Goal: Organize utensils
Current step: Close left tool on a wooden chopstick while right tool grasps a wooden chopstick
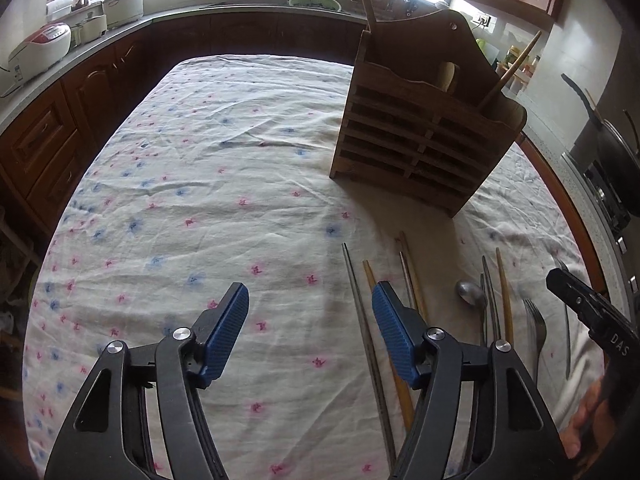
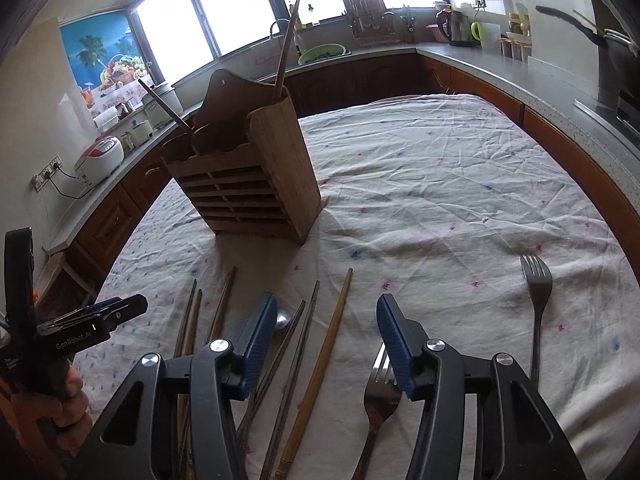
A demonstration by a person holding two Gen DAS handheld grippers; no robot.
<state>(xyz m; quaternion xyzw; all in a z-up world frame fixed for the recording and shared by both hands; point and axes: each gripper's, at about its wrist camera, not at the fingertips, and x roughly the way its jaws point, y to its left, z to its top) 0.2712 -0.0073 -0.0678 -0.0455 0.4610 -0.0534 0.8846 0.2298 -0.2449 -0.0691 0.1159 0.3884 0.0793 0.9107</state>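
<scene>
The left gripper (image 1: pixel 310 312) hangs with its blue pads partly apart and nothing between them, bare flowered tablecloth (image 1: pixel 224 168) showing through the gap, and the right gripper (image 2: pixel 326 322) is the same story, jaws half-spread and empty above the row of utensils. Landmark is the wooden holder (image 2: pixel 256 184), standing upright on the cloth with a couple of long wooden sticks already poking out of its top. On the near side of the holder lie the loose pieces: a pale wooden chopstick (image 2: pixel 320 364) running straight through the right gripper's gap, dark chopsticks (image 2: pixel 288 352) just beside it towards the left finger, a spoon (image 2: pixel 282 318) peeking out behind that finger, a fork (image 2: pixel 378 396) partly under the right finger, and a second fork (image 2: pixel 536 300) well apart, out to the right of the holder. In the left wrist view the nearest long chopsticks (image 1: pixel 360 312) sit just beside the right-hand pad, not inside the gap. Judging from this, the step in hand is a pick-up: best to centre on one stick only, come down square so the pads close across its width, and keep the neighbours outside the jaws, or two pieces will likely come up crossed and slip on the wrinkled cloth
</scene>
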